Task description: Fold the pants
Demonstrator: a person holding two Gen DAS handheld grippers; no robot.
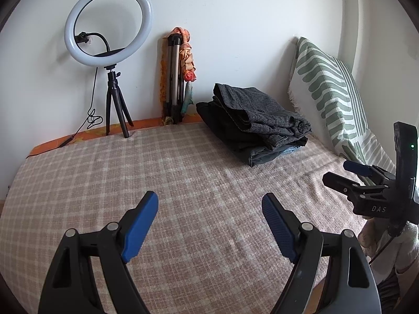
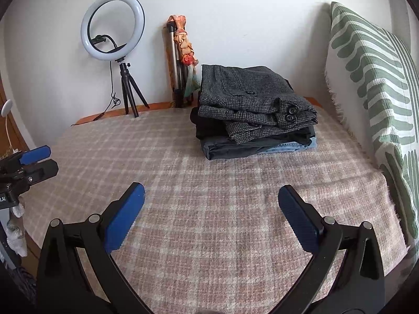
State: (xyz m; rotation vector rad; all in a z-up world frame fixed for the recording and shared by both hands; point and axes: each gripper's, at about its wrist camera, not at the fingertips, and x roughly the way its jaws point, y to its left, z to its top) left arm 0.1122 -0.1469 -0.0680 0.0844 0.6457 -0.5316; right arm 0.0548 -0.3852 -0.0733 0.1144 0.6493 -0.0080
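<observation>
A stack of folded pants (image 1: 255,123) lies at the far right of the bed, a grey houndstooth pair (image 2: 251,96) on top, dark pairs and a blue denim pair (image 2: 290,147) beneath. My left gripper (image 1: 209,206) is open and empty above the plaid blanket (image 1: 183,170), well short of the stack. My right gripper (image 2: 210,198) is open and empty, also short of the stack. The right gripper shows at the right edge of the left wrist view (image 1: 340,175). The left gripper shows at the left edge of the right wrist view (image 2: 39,159).
A ring light (image 1: 108,23) on a small tripod stands at the far left by the wall. A folded tripod (image 1: 174,78) with an orange cloth leans on the wall. A green-and-white striped cushion (image 2: 374,78) stands along the right side.
</observation>
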